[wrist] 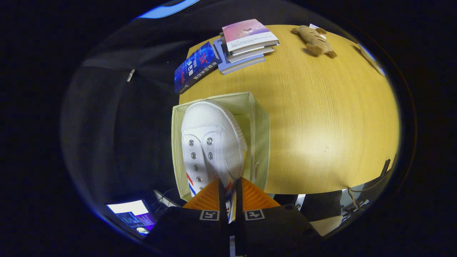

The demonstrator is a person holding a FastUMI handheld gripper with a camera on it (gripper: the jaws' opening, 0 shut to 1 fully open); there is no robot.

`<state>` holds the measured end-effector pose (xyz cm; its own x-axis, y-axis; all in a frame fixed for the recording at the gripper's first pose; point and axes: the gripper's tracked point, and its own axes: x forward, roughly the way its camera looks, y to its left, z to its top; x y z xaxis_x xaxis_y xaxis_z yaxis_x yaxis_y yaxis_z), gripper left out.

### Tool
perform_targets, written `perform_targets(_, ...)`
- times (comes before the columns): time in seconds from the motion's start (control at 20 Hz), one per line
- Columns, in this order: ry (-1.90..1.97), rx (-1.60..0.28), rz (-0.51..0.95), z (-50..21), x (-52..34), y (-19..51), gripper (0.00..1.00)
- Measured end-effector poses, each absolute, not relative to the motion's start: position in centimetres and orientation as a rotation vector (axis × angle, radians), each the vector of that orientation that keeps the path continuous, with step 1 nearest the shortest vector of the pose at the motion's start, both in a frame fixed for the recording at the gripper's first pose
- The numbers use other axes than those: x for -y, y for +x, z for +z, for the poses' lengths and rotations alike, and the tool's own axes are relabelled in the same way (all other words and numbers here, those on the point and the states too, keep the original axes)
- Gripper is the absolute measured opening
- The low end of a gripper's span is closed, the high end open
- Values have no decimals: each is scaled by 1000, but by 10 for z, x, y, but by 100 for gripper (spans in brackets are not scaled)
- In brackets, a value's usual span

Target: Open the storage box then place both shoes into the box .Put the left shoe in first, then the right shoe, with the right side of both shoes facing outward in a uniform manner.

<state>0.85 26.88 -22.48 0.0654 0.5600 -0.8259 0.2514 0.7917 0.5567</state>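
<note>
White canvas shoe [210,142] held toe-forward over open pale-green fabric storage box [259,125] at table edge.

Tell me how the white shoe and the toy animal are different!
The white shoe is held by the gripper, whose fingers pinch its heel edge; the toy animal lies free on the wooden table. The shoe hangs over the open storage box just ahead of the fingers; the toy lies far beyond. The shoe is white, the toy brown. Both are soft-looking.
</note>
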Motion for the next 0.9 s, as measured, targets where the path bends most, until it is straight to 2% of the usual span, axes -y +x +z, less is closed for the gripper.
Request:
perform_targets(0.25,663,-1569,262,-239,-283,5,11)
perform_targets(0.35,693,-1556,288,-233,-289,7,21)
perform_targets(0.4,727,-1550,311,-224,-296,9,30)
perform_targets(0.45,750,-1539,328,-218,-297,12,32)
perform_targets(0.55,749,-1522,355,-214,-296,16,59)
perform_targets(0.65,729,-1523,351,-218,-289,12,100)
perform_targets(0.9,769,-1508,344,-216,-276,7,99)
